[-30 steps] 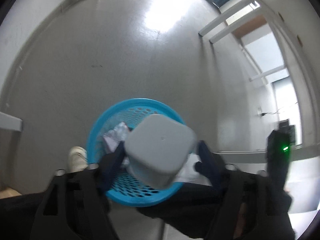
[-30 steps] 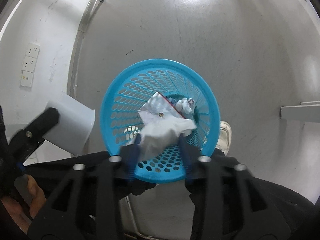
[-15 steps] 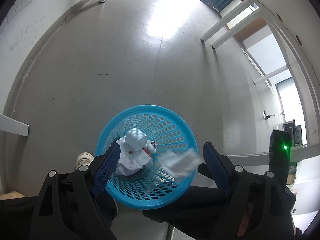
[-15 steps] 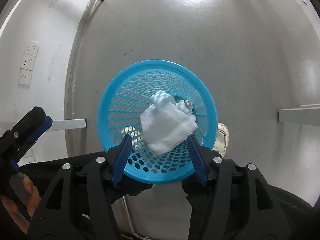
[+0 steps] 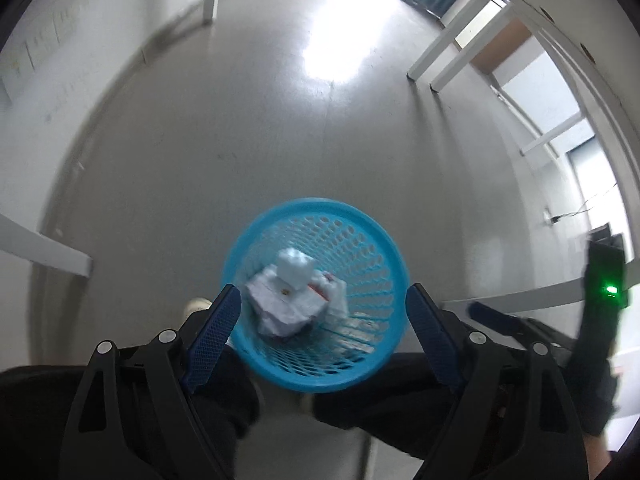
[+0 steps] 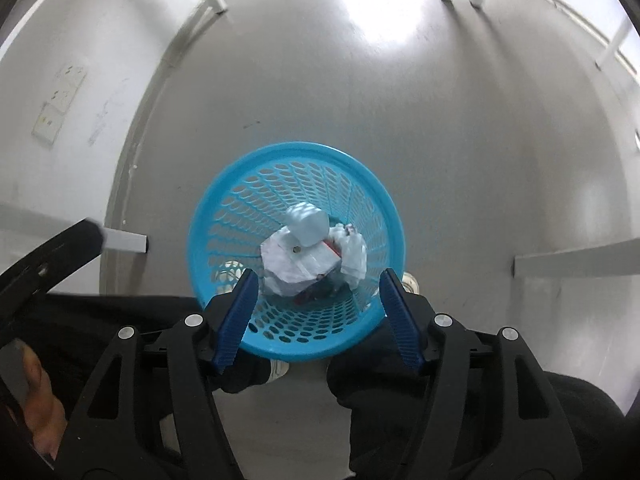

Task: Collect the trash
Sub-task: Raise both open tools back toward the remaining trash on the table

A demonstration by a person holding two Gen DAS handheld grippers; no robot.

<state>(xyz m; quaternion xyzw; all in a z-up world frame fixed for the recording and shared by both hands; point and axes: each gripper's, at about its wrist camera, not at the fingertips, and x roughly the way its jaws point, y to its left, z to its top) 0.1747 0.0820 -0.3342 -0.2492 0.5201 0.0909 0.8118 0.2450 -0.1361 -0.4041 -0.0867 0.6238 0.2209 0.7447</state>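
Note:
A blue perforated trash basket (image 5: 362, 240) stands on the grey floor right below both grippers; it also shows in the right wrist view (image 6: 248, 200). Inside it lie a white plastic cup (image 5: 294, 266) on crumpled white paper (image 5: 280, 308), also seen in the right wrist view as the cup (image 6: 308, 222) and the paper (image 6: 296, 266). My left gripper (image 5: 322, 322) is open and empty above the basket's near rim. My right gripper (image 6: 314, 306) is open and empty above the same rim.
A wall with sockets (image 6: 60, 100) runs along the left. White table legs (image 5: 440, 56) stand at the far right, and a white bar (image 6: 576, 260) lies to the right. The person's dark legs and a shoe (image 6: 408, 282) are below the basket.
The left gripper opened and the white cup dropped into the basket. The right gripper opened and its crumpled paper fell in. Both grippers have lifted back a little.

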